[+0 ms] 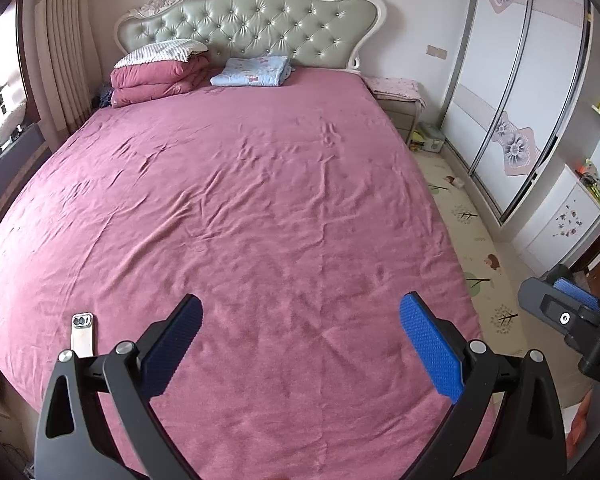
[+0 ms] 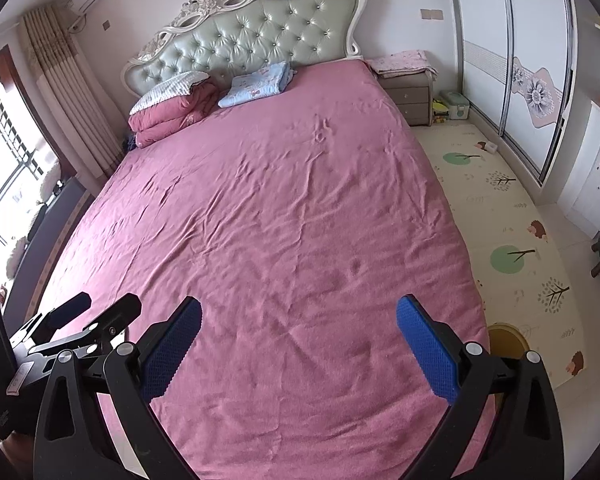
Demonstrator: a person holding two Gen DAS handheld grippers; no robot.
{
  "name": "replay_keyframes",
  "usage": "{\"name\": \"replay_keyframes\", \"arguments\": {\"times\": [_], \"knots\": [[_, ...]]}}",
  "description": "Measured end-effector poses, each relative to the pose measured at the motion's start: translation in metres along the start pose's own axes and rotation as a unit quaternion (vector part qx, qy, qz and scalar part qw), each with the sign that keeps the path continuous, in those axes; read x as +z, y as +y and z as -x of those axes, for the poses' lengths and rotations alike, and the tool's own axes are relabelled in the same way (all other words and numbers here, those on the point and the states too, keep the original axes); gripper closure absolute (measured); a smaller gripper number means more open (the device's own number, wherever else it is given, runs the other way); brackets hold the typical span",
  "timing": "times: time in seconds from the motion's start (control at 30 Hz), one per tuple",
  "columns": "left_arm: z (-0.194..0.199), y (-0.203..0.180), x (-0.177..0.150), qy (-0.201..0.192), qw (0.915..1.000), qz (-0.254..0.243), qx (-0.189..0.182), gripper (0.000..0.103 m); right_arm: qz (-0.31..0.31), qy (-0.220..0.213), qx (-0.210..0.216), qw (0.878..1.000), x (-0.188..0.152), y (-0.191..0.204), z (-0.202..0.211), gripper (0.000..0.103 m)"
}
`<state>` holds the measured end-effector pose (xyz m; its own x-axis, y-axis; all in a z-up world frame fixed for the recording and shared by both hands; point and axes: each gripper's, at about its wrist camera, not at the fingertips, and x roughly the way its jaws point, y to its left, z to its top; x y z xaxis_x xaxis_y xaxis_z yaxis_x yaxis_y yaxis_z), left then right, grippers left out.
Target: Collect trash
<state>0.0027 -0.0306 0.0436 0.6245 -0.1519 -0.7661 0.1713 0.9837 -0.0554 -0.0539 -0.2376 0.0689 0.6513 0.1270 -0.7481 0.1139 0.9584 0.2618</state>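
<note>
Here both claws hang over the near end of a bed [image 1: 260, 184] covered in a wrinkled pink sheet, and both are released, jaws spread wide with nothing between them: the left claw [image 1: 300, 344] and the right claw [image 2: 298, 346]. No clear piece of trash shows on the sheet. The likeliest candidate is a small pale scrap [image 2: 487, 146] on the patterned play mat [image 2: 512, 216], far and to the right of the bed near the wardrobe [image 2: 516, 40]; its long axis cannot be told. It lies forward and right of both claws, so the right one is judged nearer. A phone [image 1: 82, 334] rests on the sheet just left of the left claw and is not trash. Folded quilts [image 1: 152, 80] and a blue blanket [image 1: 252, 70] sit by the headboard. The bed's right edge lies between the claws and the mat.
</note>
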Motion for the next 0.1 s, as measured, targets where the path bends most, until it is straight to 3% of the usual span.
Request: {"name": "replay_keyframes", "arguments": {"times": [0.1], "knots": [[0.0001, 0.0001, -0.0004, 0.000, 1.0000, -0.001, 0.001, 0.004, 0.008, -0.002, 0.001, 1.000, -0.0027, 0.0023, 0.0004, 0.009]]}}
